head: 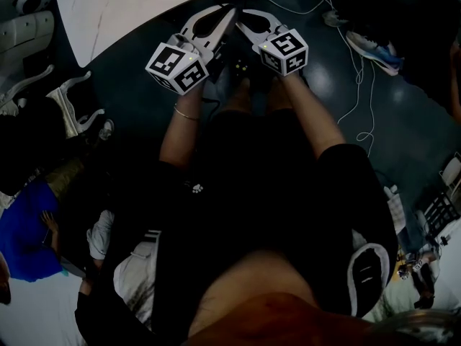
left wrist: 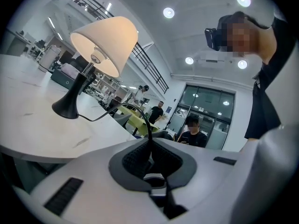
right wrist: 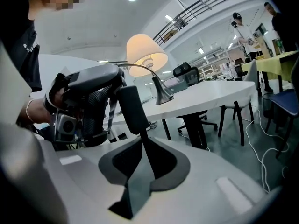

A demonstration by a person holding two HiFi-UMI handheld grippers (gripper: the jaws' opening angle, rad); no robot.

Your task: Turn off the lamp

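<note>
The lamp (left wrist: 100, 45) stands lit on the white tabletop (left wrist: 28, 125), its cream shade glowing above a black stem and a round black base. A thin black cord (left wrist: 100, 117) leaves the base, arches up away from the lamp and drops into the left hand-held gripper (left wrist: 150, 153), whose jaws are pressed together on it.

Further from the lamp, the cord carries a black oblong switch (right wrist: 133, 108). The switch stands tilted just above the right hand-held gripper (right wrist: 142, 146). This gripper's jaws are closed in on the switch's lower end, leaving only a narrow slit between the pads.

Both grippers are held off the tabletop, on the near side of its edge from the lamp. In the head view they lie just beside each other with their tips angled toward one another. The person's forearms reach out to them above a dark floor (head: 346, 85).

Beyond the lamp, several people (left wrist: 191, 134) sit or stand in a bright hall with glass doors.
</note>
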